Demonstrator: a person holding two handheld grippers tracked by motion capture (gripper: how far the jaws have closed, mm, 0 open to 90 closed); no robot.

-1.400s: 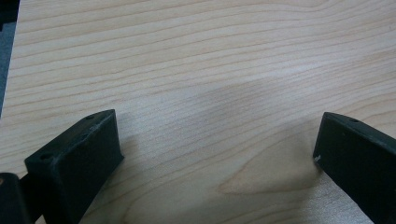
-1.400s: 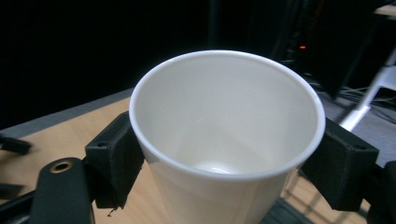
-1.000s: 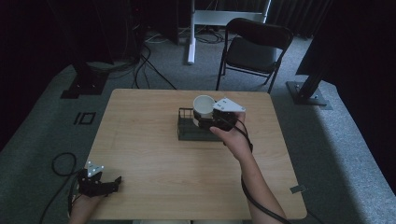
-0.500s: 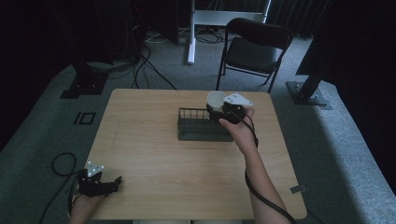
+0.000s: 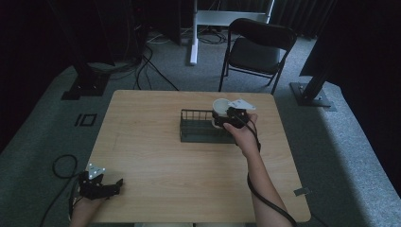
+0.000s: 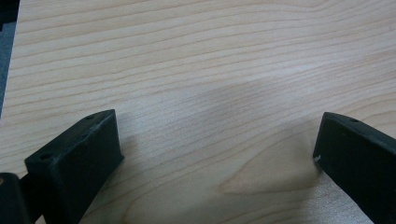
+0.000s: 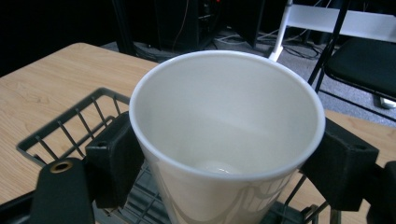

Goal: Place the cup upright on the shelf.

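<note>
A white paper cup (image 5: 220,111) (image 7: 224,140) stands upright and empty inside the right end of a dark wire rack (image 5: 201,127) (image 7: 70,126) on the wooden table. My right gripper (image 5: 223,119) (image 7: 229,168) is shut on the cup, one black jaw pressed to each side of it below the rim. Far off at the table's near left corner, my left gripper (image 5: 113,185) (image 6: 217,154) rests low over bare wood with its jaws wide apart and nothing between them.
The wooden table (image 5: 156,161) has free surface left of and in front of the rack. Behind the table stand a black folding chair (image 5: 257,49), a white desk frame (image 5: 227,19) and black stands with cables on the grey carpet.
The right gripper has carried the cup down and slightly left, from above the rack's right end into the rack. The left gripper has not moved.
</note>
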